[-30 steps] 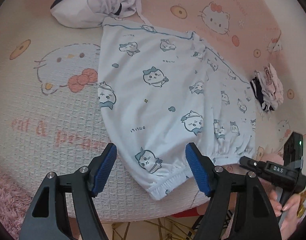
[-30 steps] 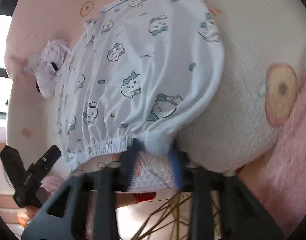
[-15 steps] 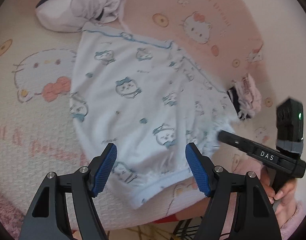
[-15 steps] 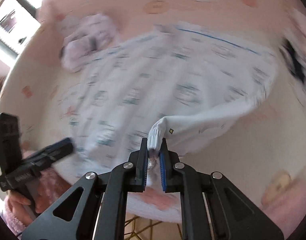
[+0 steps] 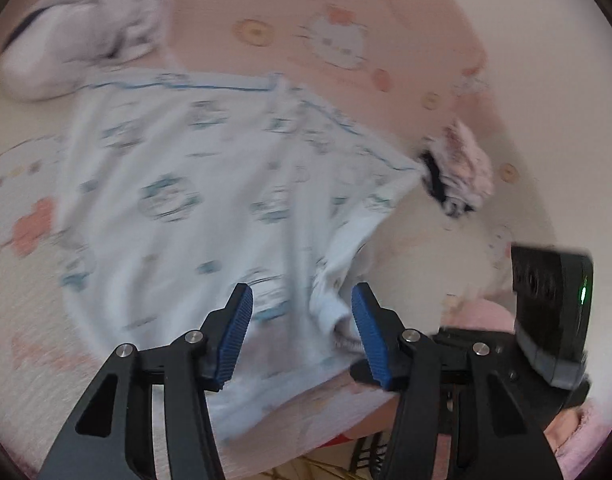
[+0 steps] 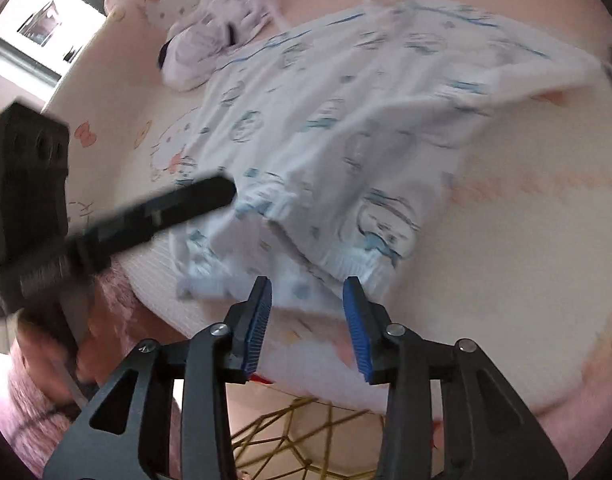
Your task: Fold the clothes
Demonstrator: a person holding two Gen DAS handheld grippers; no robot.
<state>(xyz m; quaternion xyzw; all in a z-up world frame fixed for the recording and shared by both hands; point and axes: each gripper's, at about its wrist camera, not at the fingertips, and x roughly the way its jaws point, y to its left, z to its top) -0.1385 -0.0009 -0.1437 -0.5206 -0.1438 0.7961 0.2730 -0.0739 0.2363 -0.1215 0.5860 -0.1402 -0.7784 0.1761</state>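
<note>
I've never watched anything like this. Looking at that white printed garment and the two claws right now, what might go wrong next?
Both the left gripper and right gripper are open, so the folded-over flap of the white garment lies loose and could slip back. Its elastic hem sits near the table edge and might slide off. The crumpled clothes touching its far corner could get dragged along.

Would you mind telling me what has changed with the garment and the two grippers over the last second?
The right gripper, shut on the printed garment's hem half a second ago, has carried that side across and let go; its jaws now stand open. The left gripper stayed open, and both clothes piles stayed put.
</note>
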